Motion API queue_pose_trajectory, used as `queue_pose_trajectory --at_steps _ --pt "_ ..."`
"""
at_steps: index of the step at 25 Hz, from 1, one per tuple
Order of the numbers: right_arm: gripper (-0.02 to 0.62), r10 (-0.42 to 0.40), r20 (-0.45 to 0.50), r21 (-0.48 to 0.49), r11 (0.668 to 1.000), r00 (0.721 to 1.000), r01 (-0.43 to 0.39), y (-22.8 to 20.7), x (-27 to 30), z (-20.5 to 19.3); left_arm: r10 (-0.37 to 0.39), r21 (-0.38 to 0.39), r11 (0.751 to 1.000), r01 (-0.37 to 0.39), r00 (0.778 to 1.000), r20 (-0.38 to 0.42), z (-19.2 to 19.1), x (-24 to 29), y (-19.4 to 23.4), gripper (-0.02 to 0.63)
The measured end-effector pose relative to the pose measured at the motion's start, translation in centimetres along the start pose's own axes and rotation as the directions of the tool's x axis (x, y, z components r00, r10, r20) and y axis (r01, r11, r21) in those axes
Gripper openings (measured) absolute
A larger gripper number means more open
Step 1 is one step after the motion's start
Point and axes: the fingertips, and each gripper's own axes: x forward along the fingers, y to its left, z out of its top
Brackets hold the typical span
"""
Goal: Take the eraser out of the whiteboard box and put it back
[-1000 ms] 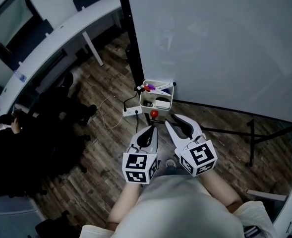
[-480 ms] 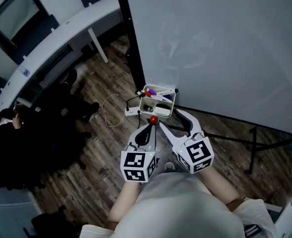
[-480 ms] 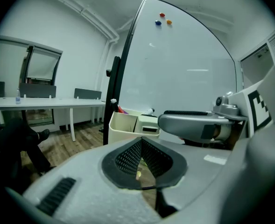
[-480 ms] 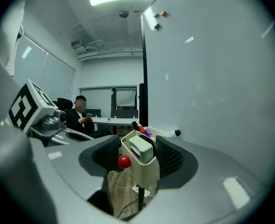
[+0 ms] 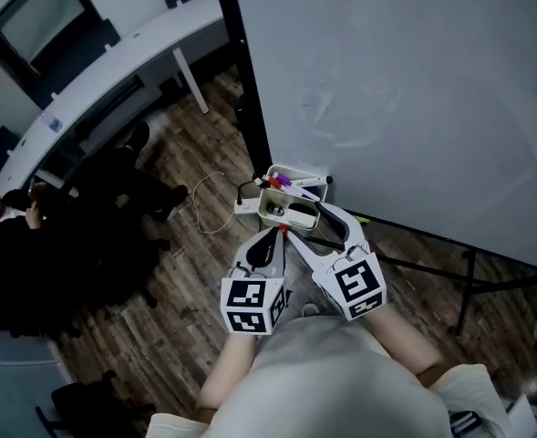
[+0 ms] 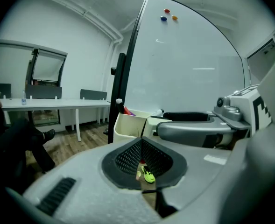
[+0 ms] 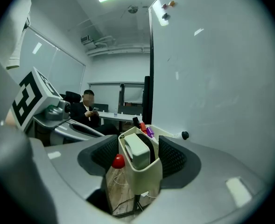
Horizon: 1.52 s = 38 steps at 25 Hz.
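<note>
A cream whiteboard box hangs at the lower edge of the whiteboard. In it stands a white eraser beside several markers. My right gripper is open; its jaws have just been opening. In the right gripper view the box stands between the two pads without either pressing on it. My left gripper is shut and holds nothing, just short of the box and to its left. In the left gripper view the box lies ahead, with the right gripper's finger beside it.
A small red ball sits beside the box's near left corner. A power strip with a cable lies on the wooden floor below. A seated person and a long white desk are at the left. The whiteboard's stand leg runs at the right.
Both grippers have moved forward to the box. The right gripper's jaws have spread wide and now flank the box's near end. The left gripper stayed shut.
</note>
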Motion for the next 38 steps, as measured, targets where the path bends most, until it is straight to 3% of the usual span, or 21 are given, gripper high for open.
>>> queue_pose_trajectory --at_steps 8,15,38 --pt "0.267 0.035 0.008 -0.037 0.999 0.999 -0.035 0.0 1.2 0.3 0.034 -0.011 0.999 -0.034 0.999 0.000 0.2 0.5 0.9 0.005" --pt "0.199 0.033 0.005 -0.082 0.996 0.999 -0.032 0.0 1.5 0.0 0.047 -0.013 0.999 -0.047 0.999 0.005 0.1 0.7 1.1 0.005" --pt "0.179 0.015 0.017 -0.065 0.998 1.000 -0.014 -0.1 1.3 0.5 0.044 -0.007 0.999 -0.044 0.999 0.018 0.4 0.0 1.0 0.005"
